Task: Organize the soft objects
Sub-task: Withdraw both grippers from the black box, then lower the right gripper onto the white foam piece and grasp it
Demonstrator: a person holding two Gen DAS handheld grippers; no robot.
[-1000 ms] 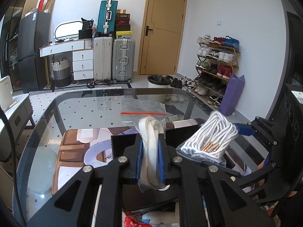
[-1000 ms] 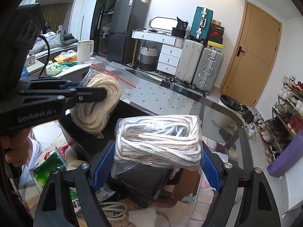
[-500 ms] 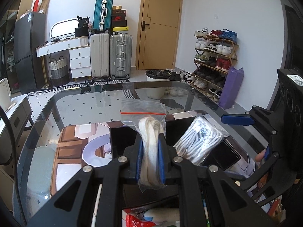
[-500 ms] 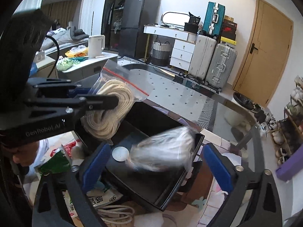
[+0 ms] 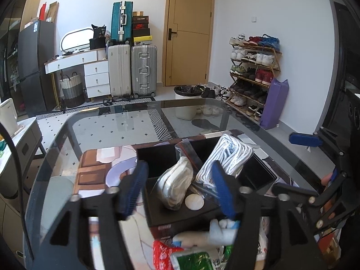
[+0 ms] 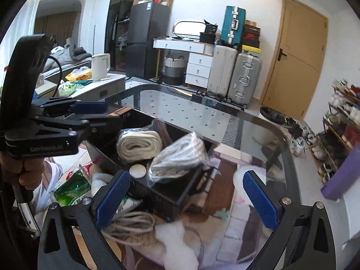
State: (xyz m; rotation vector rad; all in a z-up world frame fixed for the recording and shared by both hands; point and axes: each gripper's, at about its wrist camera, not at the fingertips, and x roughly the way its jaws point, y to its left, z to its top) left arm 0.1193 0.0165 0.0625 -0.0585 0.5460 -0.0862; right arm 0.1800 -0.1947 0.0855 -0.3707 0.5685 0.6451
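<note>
A black open box (image 5: 164,162) (image 6: 105,155) sits on the glass table. Two clear zip bags lie in it. The bag of flat cream lace (image 5: 177,184) (image 6: 139,145) is on the left. The bag of white cord (image 5: 227,157) (image 6: 180,155) leans on the right. A round white disc (image 5: 194,201) (image 6: 137,170) lies on the box floor. My left gripper (image 5: 180,191) is open and empty just above the box. My right gripper (image 6: 186,193) is open and empty over the box's near corner. The left gripper (image 6: 90,110) also shows in the right wrist view.
A patterned mat (image 5: 99,171) lies under the box. Near the box are a green packet (image 6: 72,187), a red packet (image 5: 164,254), a loose grey cord coil (image 6: 130,225) and white fluffy stuff (image 6: 180,243). The glass table's edge (image 5: 67,121) curves at the far side.
My right gripper opened and dropped the white cord bag into the box. Then my left gripper opened and let the cream lace bag fall in beside it.
</note>
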